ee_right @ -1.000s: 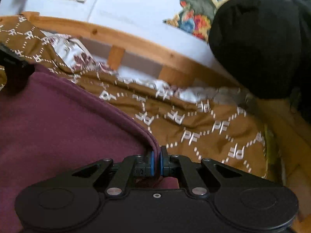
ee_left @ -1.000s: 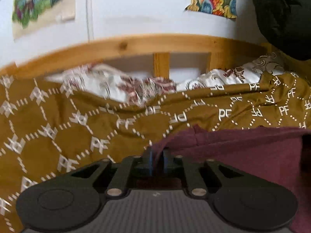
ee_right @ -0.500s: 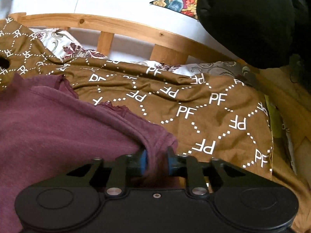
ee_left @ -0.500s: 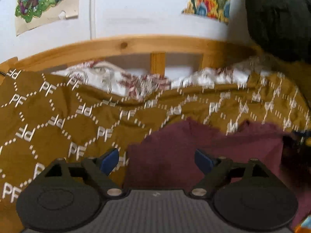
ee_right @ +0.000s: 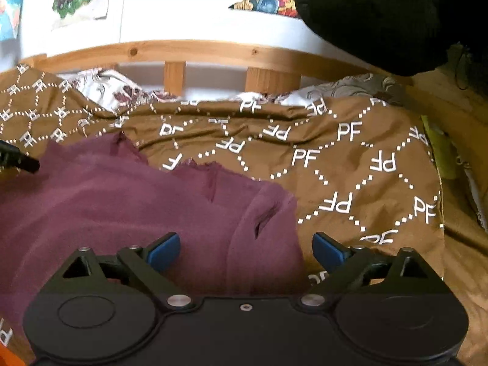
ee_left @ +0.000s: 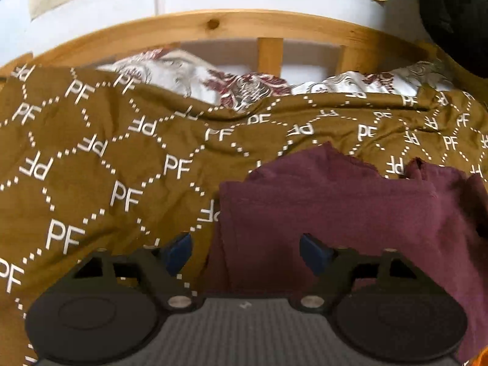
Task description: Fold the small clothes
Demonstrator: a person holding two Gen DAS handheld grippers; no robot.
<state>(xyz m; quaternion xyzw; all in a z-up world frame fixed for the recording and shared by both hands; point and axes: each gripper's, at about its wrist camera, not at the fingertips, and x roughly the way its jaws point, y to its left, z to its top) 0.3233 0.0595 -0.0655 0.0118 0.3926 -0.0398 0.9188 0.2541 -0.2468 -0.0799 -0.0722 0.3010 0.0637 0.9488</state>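
1. Since a second ago both tongs have let go: the left tongs (ee_left: 245, 251) and the right tongs (ee_right: 245, 251), each then pinched shut on a hem of the maroon garment (ee_left: 335, 213), now stand with their blue pads wide apart and nothing between them.
2. The maroon garment (ee_right: 128, 201) has come down from being held up and lies spread on the brown bedspread (ee_left: 100, 167).
3. In the left wrist view the garment's left edge runs straight from near to far, passing between the two pads; the left pad (ee_left: 178, 251) is over bare bedspread, the right one over cloth.
4. In the right wrist view the garment's right edge is a rounded fold lying between the pads, with the right pad (ee_right: 328, 251) just beyond it over bedspread (ee_right: 350, 164).
5. The far edge of the garment is ragged and uneven, with a notch of bedspread showing through it.
6. Open bedspread stretches left of the garment and to its right and far side.
7. The bedspread carries white "PF" letters in dotted diamonds; at its far edge lies a white floral sheet (ee_left: 244, 85).
8. Behind stands a wooden bed rail (ee_left: 213, 24) with upright slats, then a white wall (ee_right: 183, 9) with pictures, and a black bulk (ee_right: 381, 15) at far right.
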